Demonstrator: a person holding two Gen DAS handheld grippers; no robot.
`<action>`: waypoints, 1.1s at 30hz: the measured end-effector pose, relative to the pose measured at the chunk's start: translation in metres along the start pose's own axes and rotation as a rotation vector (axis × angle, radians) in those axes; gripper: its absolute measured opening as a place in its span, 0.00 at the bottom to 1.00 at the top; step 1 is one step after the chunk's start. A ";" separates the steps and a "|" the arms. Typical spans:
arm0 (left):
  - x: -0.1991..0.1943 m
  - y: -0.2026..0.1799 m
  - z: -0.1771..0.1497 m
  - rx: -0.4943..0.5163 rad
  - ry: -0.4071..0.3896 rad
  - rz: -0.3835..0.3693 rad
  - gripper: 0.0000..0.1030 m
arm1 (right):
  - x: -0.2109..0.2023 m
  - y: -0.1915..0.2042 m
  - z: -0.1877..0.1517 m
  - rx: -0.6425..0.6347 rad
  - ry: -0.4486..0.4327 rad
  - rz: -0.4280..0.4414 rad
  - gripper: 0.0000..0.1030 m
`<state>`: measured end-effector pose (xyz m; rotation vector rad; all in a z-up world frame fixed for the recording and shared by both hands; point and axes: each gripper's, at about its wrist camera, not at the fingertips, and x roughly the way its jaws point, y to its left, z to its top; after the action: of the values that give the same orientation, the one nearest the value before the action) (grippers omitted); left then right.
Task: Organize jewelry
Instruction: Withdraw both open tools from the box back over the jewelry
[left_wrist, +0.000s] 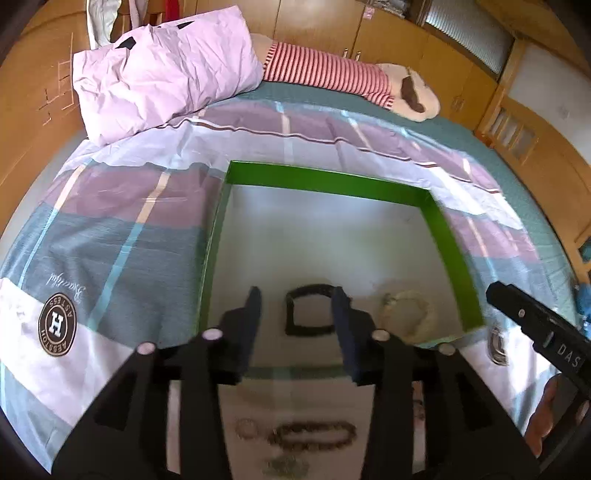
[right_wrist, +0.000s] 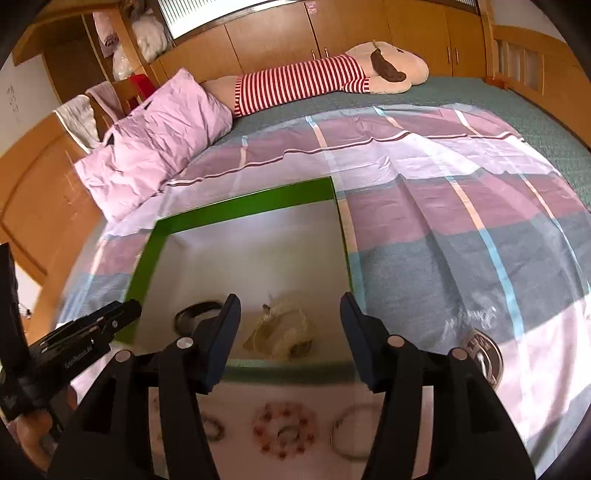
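Observation:
A green-rimmed box with a pale floor lies on the bed. Inside sit a black bracelet and a cream beaded bracelet. My left gripper is open and empty over the box's near edge, its fingers either side of the black bracelet. My right gripper is open and empty above the cream bracelet. In front of the box lie a dark beaded bracelet, a red beaded ring-shaped bracelet, a thin bangle and a silver bangle.
The bed has a plaid sheet, a pink pillow and a striped plush toy at the back. Wooden cabinets surround the bed. The other gripper shows at the right edge of the left wrist view.

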<state>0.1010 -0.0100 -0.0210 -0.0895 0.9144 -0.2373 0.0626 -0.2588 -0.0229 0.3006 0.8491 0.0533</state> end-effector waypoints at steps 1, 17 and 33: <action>-0.007 -0.002 -0.004 0.015 0.012 -0.021 0.40 | -0.010 -0.003 -0.005 0.002 0.012 0.009 0.55; 0.014 0.005 -0.076 0.128 0.271 0.099 0.42 | 0.029 -0.047 -0.071 0.024 0.391 -0.180 0.34; 0.044 -0.006 -0.090 0.121 0.403 0.030 0.27 | 0.059 0.003 -0.092 -0.045 0.459 -0.052 0.24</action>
<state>0.0543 -0.0246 -0.1085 0.0873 1.2983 -0.2876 0.0331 -0.2240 -0.1221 0.2257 1.3089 0.0949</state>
